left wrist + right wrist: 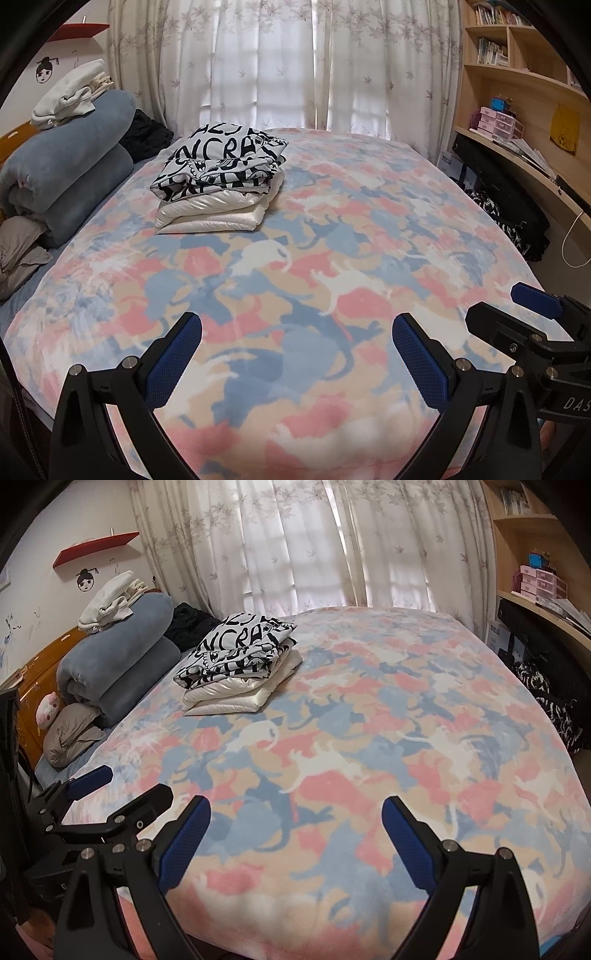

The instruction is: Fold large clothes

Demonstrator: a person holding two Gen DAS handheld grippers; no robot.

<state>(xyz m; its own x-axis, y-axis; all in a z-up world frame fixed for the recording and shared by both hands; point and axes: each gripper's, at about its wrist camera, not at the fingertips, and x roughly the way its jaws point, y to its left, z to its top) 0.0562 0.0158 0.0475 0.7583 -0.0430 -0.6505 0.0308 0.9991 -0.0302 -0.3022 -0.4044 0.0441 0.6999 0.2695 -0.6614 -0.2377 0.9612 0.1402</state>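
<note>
A folded black-and-white lettered garment [221,162] [240,646] lies on top of a folded white padded garment [214,214] [236,698], stacked on the far left part of the bed. My left gripper [297,328] hovers open over the near edge of the pastel cat-print blanket [332,258], with nothing between its blue pads. My right gripper [296,810] is open too and holds nothing, beside the left one. Each gripper shows at the side of the other's view: the right gripper [509,306] and the left gripper [129,786].
Rolled blue-grey bedding [70,166] with white clothes [70,96] on top lies at the headboard on the left, a grey pillow [70,734] below it. A wooden desk and bookshelf [517,92] stand on the right, dark bags [509,206] beneath. Curtains [295,62] hang behind.
</note>
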